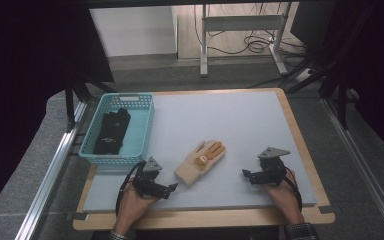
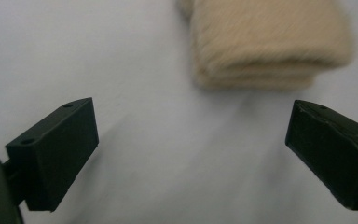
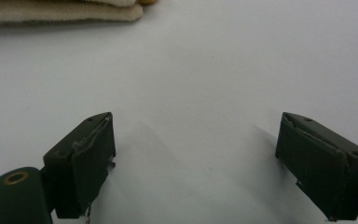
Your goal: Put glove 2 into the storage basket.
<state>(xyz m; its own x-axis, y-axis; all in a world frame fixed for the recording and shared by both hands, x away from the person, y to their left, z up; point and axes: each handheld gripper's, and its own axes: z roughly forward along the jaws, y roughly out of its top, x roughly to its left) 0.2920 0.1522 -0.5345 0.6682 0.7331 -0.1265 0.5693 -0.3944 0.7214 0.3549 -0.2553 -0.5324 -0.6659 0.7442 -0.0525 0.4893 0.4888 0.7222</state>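
The left gripper point(image 1: 172, 187) rests low on the near part of the grey table mat point(image 1: 240, 120), its jaws spread wide with nothing between them; in the left gripper view the bare mat lies between the two black jaws and the cuff end of a cream knitted glove point(image 2: 265, 46) sits just ahead of them, apart from both. The right gripper point(image 1: 246, 175) is held at the other side of the near edge, jaws likewise standing wide and empty over the mat, and in the right gripper view the glove point(image 3: 60, 11) appears as a pale edge at the upper left, well clear of the jaws. From the high view the glove point(image 1: 200, 162) lies flat between the two grippers, cuff toward the person, its fingers orange-tipped and pointing away; a small round mark on its palm is too small to make out, perhaps a button or print. At the mat's far left stands a turquoise plastic basket point(image 1: 142, 130) holding a folded black cloth item point(image 1: 112, 131), possibly another pair of gloves.
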